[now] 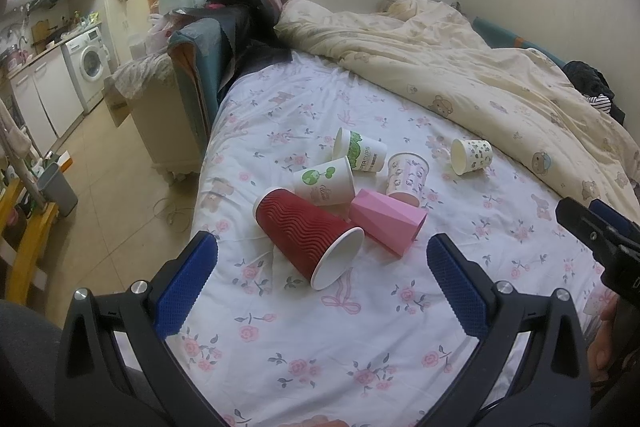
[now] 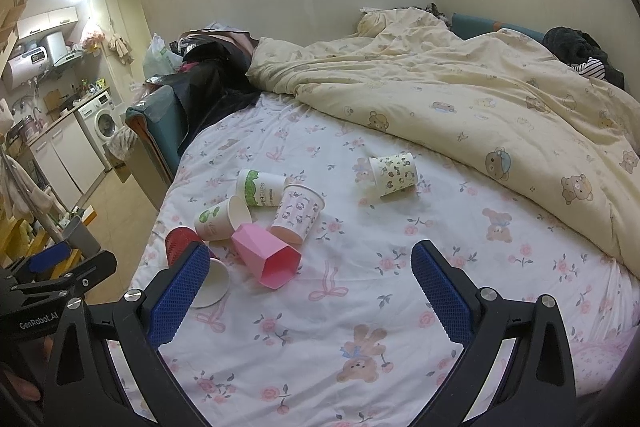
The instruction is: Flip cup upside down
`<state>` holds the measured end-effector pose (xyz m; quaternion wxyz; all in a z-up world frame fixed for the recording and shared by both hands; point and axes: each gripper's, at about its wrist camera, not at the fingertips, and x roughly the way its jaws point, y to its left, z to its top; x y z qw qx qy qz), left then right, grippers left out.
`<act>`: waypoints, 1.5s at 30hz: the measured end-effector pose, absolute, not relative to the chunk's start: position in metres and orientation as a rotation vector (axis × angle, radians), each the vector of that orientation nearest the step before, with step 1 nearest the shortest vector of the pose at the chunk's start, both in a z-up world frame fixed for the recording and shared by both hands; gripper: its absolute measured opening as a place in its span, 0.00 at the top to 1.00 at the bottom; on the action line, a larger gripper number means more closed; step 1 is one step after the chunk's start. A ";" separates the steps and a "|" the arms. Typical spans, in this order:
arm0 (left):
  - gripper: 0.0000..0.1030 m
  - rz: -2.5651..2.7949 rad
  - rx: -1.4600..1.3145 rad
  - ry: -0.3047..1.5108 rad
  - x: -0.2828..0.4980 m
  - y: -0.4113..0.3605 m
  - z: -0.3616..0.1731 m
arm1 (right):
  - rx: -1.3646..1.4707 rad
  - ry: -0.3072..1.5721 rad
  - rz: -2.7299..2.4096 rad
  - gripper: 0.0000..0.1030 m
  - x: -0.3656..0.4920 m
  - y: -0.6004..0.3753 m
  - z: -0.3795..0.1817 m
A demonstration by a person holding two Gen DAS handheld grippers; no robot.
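Several cups lie on their sides on the floral bed sheet (image 1: 320,347). A red ribbed cup (image 1: 306,237) lies nearest, its mouth toward me. Beside it are a pink faceted cup (image 1: 386,223), a white cup with a green tree (image 1: 324,183), a white and green cup (image 1: 362,151), a Hello Kitty cup (image 1: 406,175) and a small patterned cup (image 1: 472,155) set apart. My left gripper (image 1: 322,259) is open, just short of the red cup. My right gripper (image 2: 310,261) is open and empty above the sheet, by the pink cup (image 2: 266,259).
A cream bear-print duvet (image 1: 480,83) is bunched across the far and right side of the bed. The bed's left edge drops to a tiled floor (image 1: 108,187) with a grey bin (image 1: 58,189). Dark bags and clothes (image 1: 240,23) pile at the bed's far left.
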<state>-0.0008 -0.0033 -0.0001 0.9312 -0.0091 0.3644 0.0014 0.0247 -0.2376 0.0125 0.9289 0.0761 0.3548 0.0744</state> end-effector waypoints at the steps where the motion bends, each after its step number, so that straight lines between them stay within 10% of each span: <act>1: 0.00 0.004 -0.020 0.747 0.000 -0.004 0.000 | 0.156 0.726 0.152 0.00 0.025 -0.238 0.013; 45: 0.00 0.009 -0.001 0.778 0.023 -0.005 0.018 | 0.167 0.767 0.189 0.00 0.034 -0.240 0.022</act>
